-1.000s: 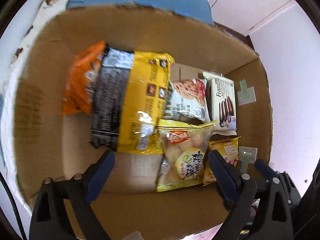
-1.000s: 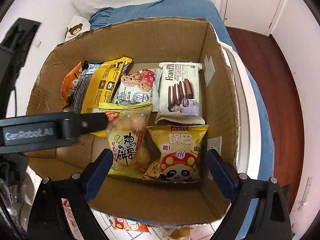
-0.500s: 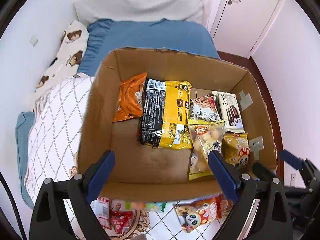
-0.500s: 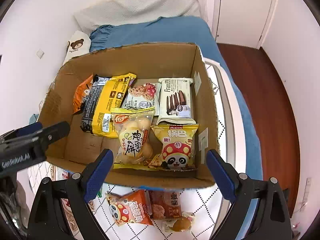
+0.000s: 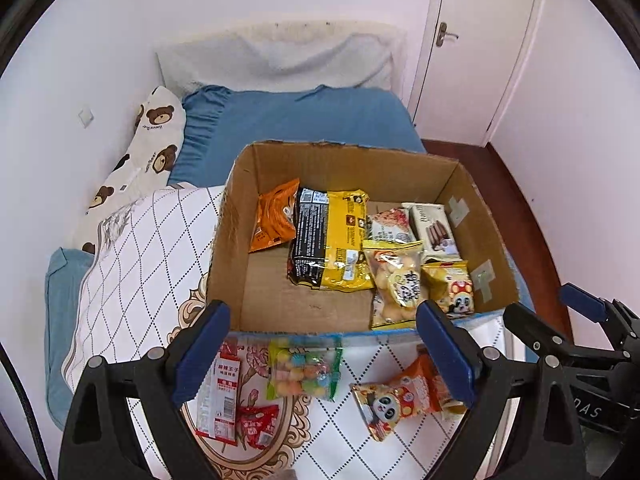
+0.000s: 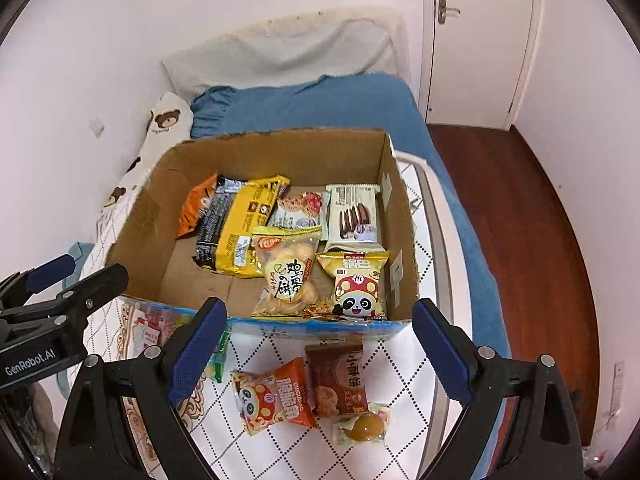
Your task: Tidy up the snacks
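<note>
A cardboard box (image 5: 224, 264) (image 6: 132, 236) on the bed holds several snack packs, among them a yellow and black bag (image 5: 332, 240) (image 6: 236, 228) and a panda pack (image 6: 354, 286). Loose snacks lie on the quilt in front of the box: a candy bag (image 5: 304, 370), a red and white pack (image 5: 220, 392), an orange panda pack (image 5: 394, 402) (image 6: 272, 398), a brown pack (image 6: 340, 378) and a small wrapped sweet (image 6: 364, 426). My left gripper (image 5: 322, 354) is open and empty above the loose snacks. My right gripper (image 6: 316, 348) is open and empty just before the box.
The box sits on a white patterned quilt (image 5: 132, 264) over a blue bed (image 5: 296, 116). A bear-print pillow (image 5: 148, 148) lies at the left by the wall. Wooden floor (image 6: 520, 208) and a door (image 6: 476, 40) are to the right.
Both grippers have pulled back and up from inside the box, so the whole box and the loose snacks in front of it have come into view. Both stay open and empty.
</note>
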A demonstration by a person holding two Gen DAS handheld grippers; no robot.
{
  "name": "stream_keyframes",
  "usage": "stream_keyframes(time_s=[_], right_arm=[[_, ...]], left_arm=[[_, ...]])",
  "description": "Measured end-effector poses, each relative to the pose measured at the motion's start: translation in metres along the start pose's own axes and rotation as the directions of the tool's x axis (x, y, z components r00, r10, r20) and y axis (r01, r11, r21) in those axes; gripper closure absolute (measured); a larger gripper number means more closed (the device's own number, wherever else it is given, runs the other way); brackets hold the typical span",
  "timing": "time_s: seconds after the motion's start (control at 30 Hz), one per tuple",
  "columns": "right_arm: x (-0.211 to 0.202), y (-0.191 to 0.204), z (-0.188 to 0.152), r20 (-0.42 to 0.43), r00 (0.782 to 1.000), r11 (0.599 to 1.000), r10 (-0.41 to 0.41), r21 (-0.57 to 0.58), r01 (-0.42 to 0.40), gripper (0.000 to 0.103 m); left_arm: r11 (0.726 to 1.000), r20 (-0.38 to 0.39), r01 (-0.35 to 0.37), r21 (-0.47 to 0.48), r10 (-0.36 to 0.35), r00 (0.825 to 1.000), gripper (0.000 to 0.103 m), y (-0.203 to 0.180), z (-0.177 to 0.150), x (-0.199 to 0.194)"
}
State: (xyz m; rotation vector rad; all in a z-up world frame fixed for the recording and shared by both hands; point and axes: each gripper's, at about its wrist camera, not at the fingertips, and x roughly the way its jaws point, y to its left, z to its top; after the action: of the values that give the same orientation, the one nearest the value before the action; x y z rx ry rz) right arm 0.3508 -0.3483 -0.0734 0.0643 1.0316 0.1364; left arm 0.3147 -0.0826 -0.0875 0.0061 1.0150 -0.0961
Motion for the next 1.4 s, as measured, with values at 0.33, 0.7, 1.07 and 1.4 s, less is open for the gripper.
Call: stream_keyframes(time_s=[0.33,0.7,1.07,1.4], right_arm=[[-0.046,0.003,-0.013,0.073,0.996,0.998,0.053,0.024,-0.055,0.007],[-0.007,-0.041,-0.055,-0.047,0.986,0.982,0.159,0.11,-0.153,0.046],[0.041,-0.113,-0.122,-0.15,0.976,0.95,0.158,0.292,-0.109,0.046],[0.061,-0.113,-0.122,-0.18,0.971,0.96,0.157,0.259,-0.107,0.046]], left_arm=[[1.0,0.068,0.008,0.004,-0.009,0.998,0.008,-0.002,-0.015,-0.037],[0.959,-0.077,-0.034,0.28,0.058,0.995,0.008,-0.048,-0.057,0.024],[0.544,-0.265,0.088,0.834,0.257,0.929,0.008,-0.15,-0.138,0.132],[0.766,-0.402,0.136,0.629,0.171,0.9,0.037,-0.122,-0.14,0.148]])
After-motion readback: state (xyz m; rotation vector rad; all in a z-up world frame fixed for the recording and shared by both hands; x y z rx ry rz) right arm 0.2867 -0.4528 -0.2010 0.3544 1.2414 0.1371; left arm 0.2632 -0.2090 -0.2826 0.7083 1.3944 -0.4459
